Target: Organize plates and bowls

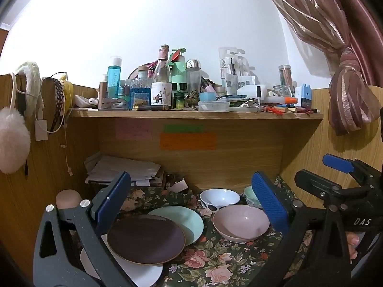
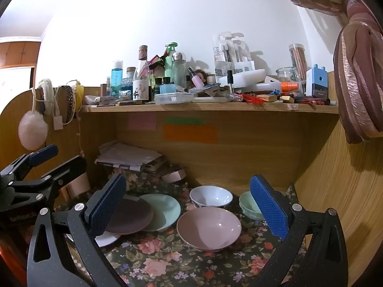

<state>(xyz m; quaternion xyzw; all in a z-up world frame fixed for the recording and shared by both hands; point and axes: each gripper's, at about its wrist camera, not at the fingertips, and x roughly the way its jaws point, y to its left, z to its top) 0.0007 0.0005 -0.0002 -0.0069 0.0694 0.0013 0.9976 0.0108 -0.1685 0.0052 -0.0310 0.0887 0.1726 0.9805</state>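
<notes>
- On the floral tablecloth (image 2: 153,263) under the wooden shelf (image 2: 208,108), you have all the dishes in front of you: three plates on the left, three bowls on the right.
- The dark brown plate (image 1: 146,239) lies on top, partly over the mint green plate (image 1: 189,220) and over the white plate (image 1: 143,275). They overlap loosely, not as a neat stack, so I think the sorting is not yet begun.
- The pink bowl (image 2: 208,227) stands nearest to you. Behind it is the white bowl with dark spots (image 2: 210,196), and the small mint bowl (image 2: 249,205) is at the far right, partly hidden by one blue pad.
- Your left gripper (image 1: 191,205) has its tongs wide apart and holds nothing; it hangs above the plates.
- Your right gripper (image 2: 189,210) is also wide and empty, with the pink bowl seen between its pads but not touched.
- Both point almost level towards the dishes, probably to choose the first piece. The plates look thin, so a grip by the rim seems necessary.
</notes>
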